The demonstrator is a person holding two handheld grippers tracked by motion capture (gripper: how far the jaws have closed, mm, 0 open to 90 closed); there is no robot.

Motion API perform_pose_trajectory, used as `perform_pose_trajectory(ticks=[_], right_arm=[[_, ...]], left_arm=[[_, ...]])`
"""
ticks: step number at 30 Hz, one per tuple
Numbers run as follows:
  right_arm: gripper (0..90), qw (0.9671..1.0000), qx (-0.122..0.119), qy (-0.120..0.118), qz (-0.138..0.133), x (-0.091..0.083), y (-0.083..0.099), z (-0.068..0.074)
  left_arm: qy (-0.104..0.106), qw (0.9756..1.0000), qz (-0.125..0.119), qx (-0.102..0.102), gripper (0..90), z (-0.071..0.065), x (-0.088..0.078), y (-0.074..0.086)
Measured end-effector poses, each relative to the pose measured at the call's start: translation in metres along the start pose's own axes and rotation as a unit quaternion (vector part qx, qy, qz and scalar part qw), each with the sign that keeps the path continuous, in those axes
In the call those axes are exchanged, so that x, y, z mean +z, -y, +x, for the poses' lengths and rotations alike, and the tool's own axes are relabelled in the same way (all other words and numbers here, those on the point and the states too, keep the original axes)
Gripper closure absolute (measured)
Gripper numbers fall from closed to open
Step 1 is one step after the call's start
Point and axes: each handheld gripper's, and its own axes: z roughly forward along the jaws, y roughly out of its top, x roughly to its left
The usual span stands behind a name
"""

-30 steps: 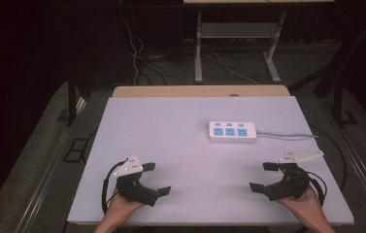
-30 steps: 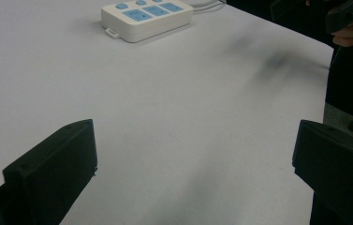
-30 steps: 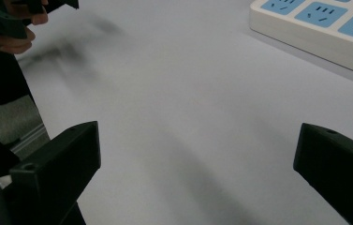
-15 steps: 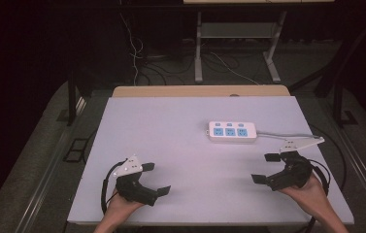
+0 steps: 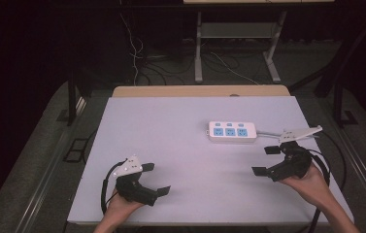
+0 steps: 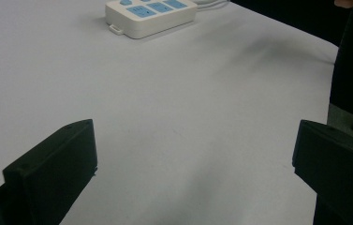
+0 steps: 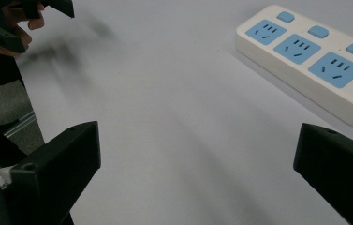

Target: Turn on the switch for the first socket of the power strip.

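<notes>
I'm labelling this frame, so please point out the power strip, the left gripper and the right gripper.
power strip (image 5: 232, 131): high view, on its middle blue socket.
left gripper (image 5: 156, 179): high view, midway between its open jaw tips.
right gripper (image 5: 266, 160): high view, midway between its open jaw tips.

No readable text, label, brand or number; power strip (image 7: 311, 56) unmarked.

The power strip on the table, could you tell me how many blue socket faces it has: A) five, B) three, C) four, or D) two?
B: the white power strip carries three blue socket faces in a row, each with a small blue button beside it, seen clearly in the right gripper view.
</notes>
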Motion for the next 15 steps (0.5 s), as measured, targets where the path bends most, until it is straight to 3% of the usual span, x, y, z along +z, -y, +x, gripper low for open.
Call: perform_pose_trajectory(ticks=[15], right_arm=[[0.4, 0.9993, -0.021, 0.012, 0.027, 0.002, -0.033, -0.015]], left_arm=[[-0.003, 1.0, -0.002, -0.001, 0.0, 0.001, -0.001, 0.0]])
